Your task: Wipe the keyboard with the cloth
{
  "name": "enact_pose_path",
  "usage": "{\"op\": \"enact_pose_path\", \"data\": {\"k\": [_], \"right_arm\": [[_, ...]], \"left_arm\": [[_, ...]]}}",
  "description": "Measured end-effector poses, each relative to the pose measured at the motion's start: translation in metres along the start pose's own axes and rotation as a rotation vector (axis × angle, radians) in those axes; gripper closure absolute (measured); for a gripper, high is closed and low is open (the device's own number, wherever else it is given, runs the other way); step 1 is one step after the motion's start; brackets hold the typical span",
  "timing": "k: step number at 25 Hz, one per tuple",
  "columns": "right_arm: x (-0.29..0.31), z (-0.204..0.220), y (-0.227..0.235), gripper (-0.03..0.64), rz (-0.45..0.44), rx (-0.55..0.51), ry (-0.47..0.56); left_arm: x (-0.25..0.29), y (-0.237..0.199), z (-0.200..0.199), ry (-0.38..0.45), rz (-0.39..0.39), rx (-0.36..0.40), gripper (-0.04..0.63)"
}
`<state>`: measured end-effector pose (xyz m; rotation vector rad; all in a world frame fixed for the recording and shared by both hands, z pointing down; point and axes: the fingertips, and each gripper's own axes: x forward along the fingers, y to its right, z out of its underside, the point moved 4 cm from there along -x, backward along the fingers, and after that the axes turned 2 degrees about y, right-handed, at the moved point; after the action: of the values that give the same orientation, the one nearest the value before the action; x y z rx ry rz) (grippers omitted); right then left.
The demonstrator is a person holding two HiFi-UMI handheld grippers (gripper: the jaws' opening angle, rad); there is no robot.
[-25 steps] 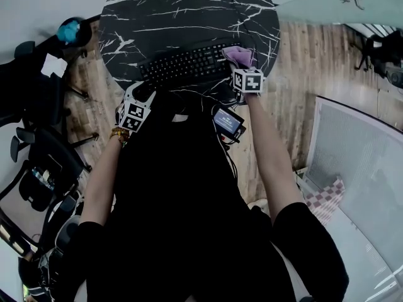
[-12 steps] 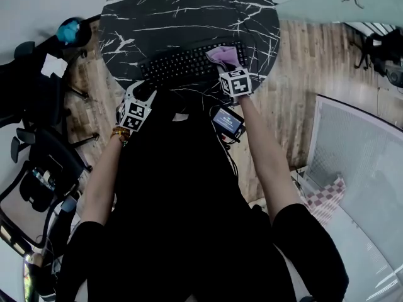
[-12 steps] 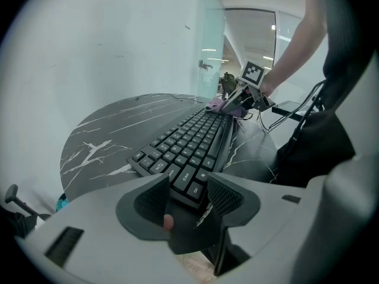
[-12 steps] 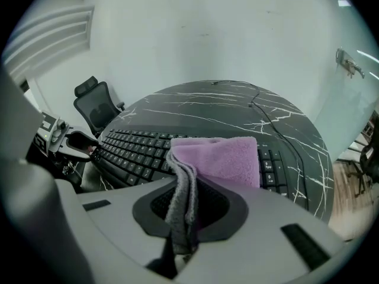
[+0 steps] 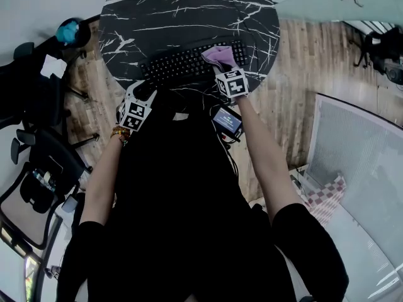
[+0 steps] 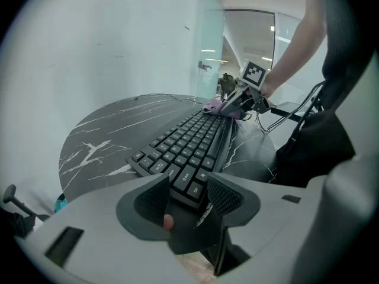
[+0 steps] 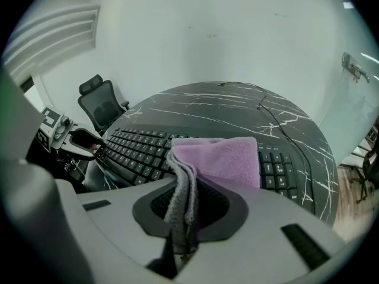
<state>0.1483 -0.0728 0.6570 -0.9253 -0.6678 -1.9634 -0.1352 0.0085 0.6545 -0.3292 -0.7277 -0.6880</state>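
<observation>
A black keyboard (image 5: 182, 65) lies near the front edge of a round black marble table (image 5: 182, 11). My right gripper (image 5: 223, 68) is shut on a folded lilac cloth (image 5: 217, 55), which rests on the keys right of the keyboard's middle. In the right gripper view the cloth (image 7: 222, 158) runs out from between the jaws of that gripper (image 7: 192, 201) onto the keyboard (image 7: 130, 152). My left gripper (image 6: 190, 199) stands open at the keyboard's (image 6: 189, 144) near left corner, which sits between the jaws; a sliver of table shows beside the right pad. The head view shows this gripper (image 5: 141, 92) at the table's front left.
A thin cable (image 7: 284, 135) runs across the table behind the keyboard. Black office chairs (image 5: 38, 162) stand on the wooden floor (image 5: 296, 74) to the left. A small screen device (image 5: 227, 119) hangs at the person's front. A glass wall (image 6: 210, 58) stands beyond the table.
My right gripper has slid left along the keyboard with the cloth and has rolled a little. The left gripper has stayed in place.
</observation>
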Motion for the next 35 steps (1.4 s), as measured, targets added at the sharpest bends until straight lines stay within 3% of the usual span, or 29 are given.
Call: {"op": "enact_pose_path", "data": {"k": [7, 16, 35], "right_arm": [[0.0, 0.0, -0.004, 0.565, -0.005, -0.014, -0.002], [0.008, -0.005, -0.037, 0.565, -0.084, -0.154, -0.023], [0.014, -0.009, -0.07, 0.565, -0.193, -0.331, -0.073]], "left_arm": [[0.0, 0.0, 0.0, 0.007, 0.004, 0.002, 0.393], [0.0, 0.0, 0.002, 0.002, 0.013, 0.004, 0.393], [-0.001, 0.001, 0.001, 0.009, 0.018, 0.014, 0.393]]}}
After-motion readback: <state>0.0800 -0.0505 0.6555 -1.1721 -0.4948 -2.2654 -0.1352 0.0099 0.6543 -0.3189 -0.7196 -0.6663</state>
